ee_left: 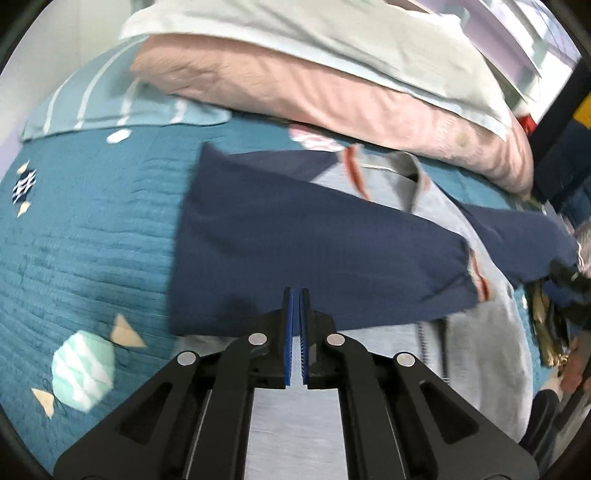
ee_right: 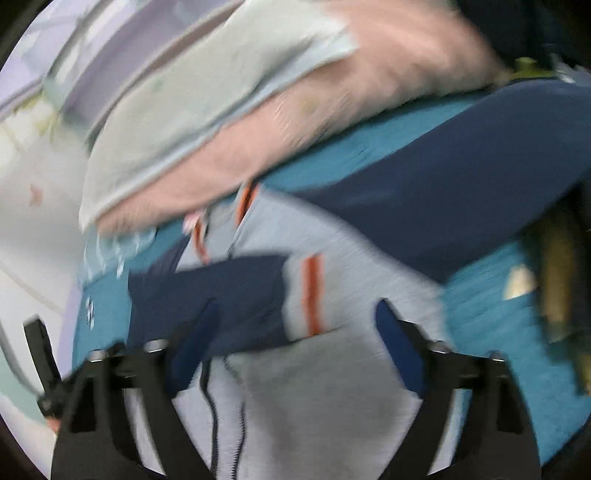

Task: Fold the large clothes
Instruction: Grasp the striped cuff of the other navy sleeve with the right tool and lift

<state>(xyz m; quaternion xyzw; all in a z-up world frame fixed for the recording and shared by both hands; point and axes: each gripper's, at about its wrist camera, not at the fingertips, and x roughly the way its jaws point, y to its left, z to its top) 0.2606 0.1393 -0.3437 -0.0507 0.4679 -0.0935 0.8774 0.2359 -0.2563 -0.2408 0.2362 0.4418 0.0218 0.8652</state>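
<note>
Left wrist view: a grey zip-up jacket (ee_left: 476,325) with navy sleeves is seen spread on a teal quilted bedspread (ee_left: 85,251), its collar toward the stacked pink pillow (ee_left: 332,96) and pale green pillow (ee_left: 314,33). One navy sleeve (ee_left: 295,251) has been laid across the chest, its orange-striped cuff reaching the zip line. The left gripper (ee_left: 297,295) is held just above that folded sleeve with its blue pads pressed together and nothing caught between them.

Right wrist view, heavily blurred: the same jacket is shown from the other side, the folded sleeve lying across the grey front and its orange-banded cuff (ee_right: 312,295) beside the zip. The second navy sleeve (ee_right: 461,192) is still stretched outward over the bedspread, not yet brought in. The right gripper (ee_right: 295,325) is seen with its jaws spread wide over the grey body, no fabric held.

The fold is judged to be at an early stage: one sleeve is in, while the other sleeve and the folding of the body remain to be done.
</note>
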